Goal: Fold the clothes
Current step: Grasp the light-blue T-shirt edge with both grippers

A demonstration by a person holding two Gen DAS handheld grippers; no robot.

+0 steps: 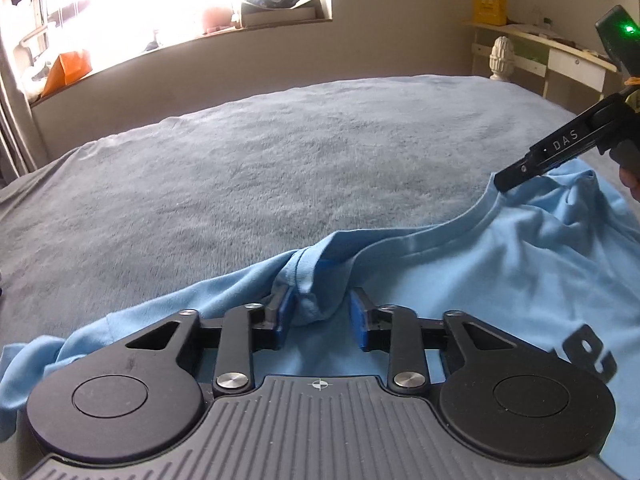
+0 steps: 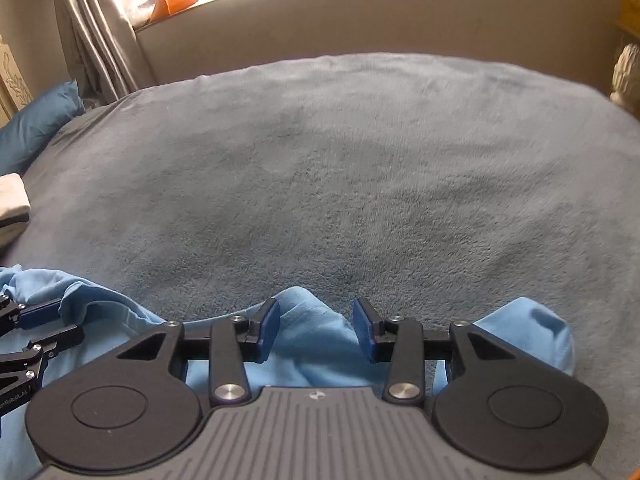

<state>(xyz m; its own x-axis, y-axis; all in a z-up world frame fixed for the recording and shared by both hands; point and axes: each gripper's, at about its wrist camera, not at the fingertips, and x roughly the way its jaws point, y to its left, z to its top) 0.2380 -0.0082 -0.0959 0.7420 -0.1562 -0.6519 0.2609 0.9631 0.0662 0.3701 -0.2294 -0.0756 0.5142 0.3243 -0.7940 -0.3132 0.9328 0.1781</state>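
A light blue T-shirt (image 1: 500, 264) lies crumpled on the near part of a bed with a grey fleece blanket (image 1: 280, 160). My left gripper (image 1: 318, 312) is open, its blue pads either side of a bunched fold by the shirt's collar. My right gripper (image 1: 505, 181) shows at the right of the left wrist view, its tip at the collar edge. In the right wrist view my right gripper (image 2: 316, 326) is open over a raised fold of the T-shirt (image 2: 312, 340). The left gripper (image 2: 44, 320) shows at that view's left edge.
The grey blanket (image 2: 340, 180) stretches far ahead. A blue pillow (image 2: 36, 124) and a folded white cloth (image 2: 12, 196) lie at the bed's left. A window sill with clutter (image 1: 276, 8) runs behind. A desk (image 1: 560, 56) stands at the right.
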